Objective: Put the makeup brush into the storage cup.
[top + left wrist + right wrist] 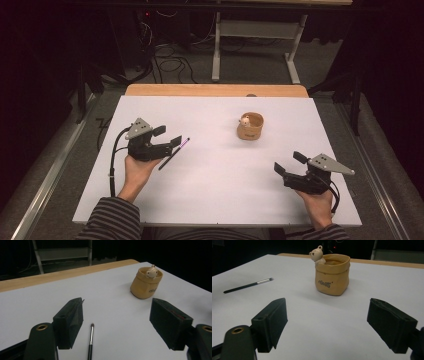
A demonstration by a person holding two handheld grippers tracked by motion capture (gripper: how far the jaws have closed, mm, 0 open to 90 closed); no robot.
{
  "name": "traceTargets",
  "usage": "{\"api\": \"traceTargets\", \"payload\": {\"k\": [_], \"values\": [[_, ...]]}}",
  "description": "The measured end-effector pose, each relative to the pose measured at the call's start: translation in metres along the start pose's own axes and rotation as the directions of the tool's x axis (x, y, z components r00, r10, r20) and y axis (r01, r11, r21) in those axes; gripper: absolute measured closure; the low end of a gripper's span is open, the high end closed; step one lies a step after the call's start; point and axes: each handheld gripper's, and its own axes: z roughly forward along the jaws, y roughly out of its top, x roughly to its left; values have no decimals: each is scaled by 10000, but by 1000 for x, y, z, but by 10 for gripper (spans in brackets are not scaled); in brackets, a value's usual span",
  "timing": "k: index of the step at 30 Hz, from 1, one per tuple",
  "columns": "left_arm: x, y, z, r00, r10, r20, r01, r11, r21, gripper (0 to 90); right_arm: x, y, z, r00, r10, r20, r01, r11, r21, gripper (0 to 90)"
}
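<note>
left gripper [169,135]: jaws wide apart over thin black brush [173,153] | right gripper [289,162]: jaws wide apart, near desk's [210,200] right edge

On my tabletop [210,185] I count one brush [174,153], a thin dark-handled one lying flat. There is one tan pot [249,131] shaped like a sack, and one small bear figure [245,120] perched at its rim. I hold two grippers: one left gripper [168,136] and one right gripper [289,163], each with two black jaws.
</note>
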Motion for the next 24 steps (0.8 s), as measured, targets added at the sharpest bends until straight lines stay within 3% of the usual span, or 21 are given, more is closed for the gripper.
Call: {"api": "traceTargets", "payload": {"k": [24], "values": [[-1,10,22,9999,-30,-152,29,10000,-21,288,-1,0,1,9999,119,-119,-118,9999,70,181]]}}
